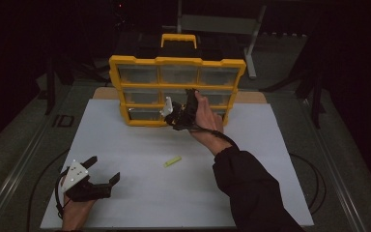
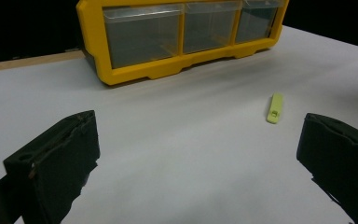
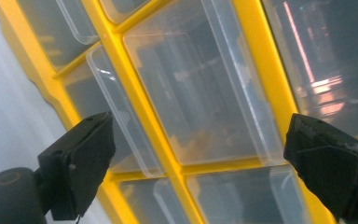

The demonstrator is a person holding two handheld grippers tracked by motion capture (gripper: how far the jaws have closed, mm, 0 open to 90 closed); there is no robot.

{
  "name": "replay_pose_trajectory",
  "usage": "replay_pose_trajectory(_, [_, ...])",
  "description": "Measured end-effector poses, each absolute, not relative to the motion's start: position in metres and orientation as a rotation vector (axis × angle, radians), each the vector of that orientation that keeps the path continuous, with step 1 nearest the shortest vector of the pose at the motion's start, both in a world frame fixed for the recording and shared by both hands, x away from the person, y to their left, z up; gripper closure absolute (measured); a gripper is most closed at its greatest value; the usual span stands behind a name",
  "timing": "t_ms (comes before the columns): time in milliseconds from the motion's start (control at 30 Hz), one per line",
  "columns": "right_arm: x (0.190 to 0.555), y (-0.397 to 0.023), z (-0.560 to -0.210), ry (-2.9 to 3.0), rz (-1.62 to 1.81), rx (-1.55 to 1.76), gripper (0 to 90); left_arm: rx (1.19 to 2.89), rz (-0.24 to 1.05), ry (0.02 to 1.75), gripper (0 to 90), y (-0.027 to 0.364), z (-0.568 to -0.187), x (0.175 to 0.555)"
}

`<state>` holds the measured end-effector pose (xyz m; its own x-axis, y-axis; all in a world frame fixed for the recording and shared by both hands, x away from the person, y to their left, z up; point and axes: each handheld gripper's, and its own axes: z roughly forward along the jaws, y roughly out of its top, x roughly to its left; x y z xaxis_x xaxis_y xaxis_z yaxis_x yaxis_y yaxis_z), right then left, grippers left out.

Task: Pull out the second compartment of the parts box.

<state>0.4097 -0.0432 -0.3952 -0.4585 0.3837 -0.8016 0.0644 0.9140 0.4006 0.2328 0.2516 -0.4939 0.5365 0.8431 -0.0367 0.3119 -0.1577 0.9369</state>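
right gripper raised close against the yellow organizer, jaws spread wide and holding nothing, a clear plastic drawer between them. rectangular box of glossy hard plastic, see-through drawers in a grid, standing upright at the far side of the white matte desk. left gripper low near the front, jaws also wide apart and empty. small pale green flat piece lying mid desk.

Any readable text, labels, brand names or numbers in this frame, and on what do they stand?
"ID": that is how the dark marking on the grey surface left of the white board seems to read in the high view; blurred, so uncertain.
Yellow organizer: no readable label or brand on frame or drawers.
Small yellow-green piece: no print visible.
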Motion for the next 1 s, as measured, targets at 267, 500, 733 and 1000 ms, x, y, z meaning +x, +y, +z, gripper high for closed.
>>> replay_pose_trajectory(267, [0.408, -0.039, -0.389, 1.959, 0.307, 0.234, 8.8, 1.726, 0.63, 0.973, 0.3, 0.251, -0.494, 0.233])
replay_pose_trajectory(500, [0.407, -0.038, -0.389, 1.896, 0.245, 0.172, 8.8, 1.726, 0.632, 0.972, 0.3, 0.251, -0.494, 0.233])
replay_pose_trajectory(733, [0.407, -0.039, -0.382, 1.831, 0.192, 0.11, 9.4, 1.728, 0.631, 0.973, 0.3, 0.251, -0.494, 0.233])
replay_pose_trajectory(1000, [0.406, -0.037, -0.374, 1.765, 0.16, 0.062, 11.7, 1.728, 0.629, 0.972, 0.3, 0.251, -0.494, 0.233])
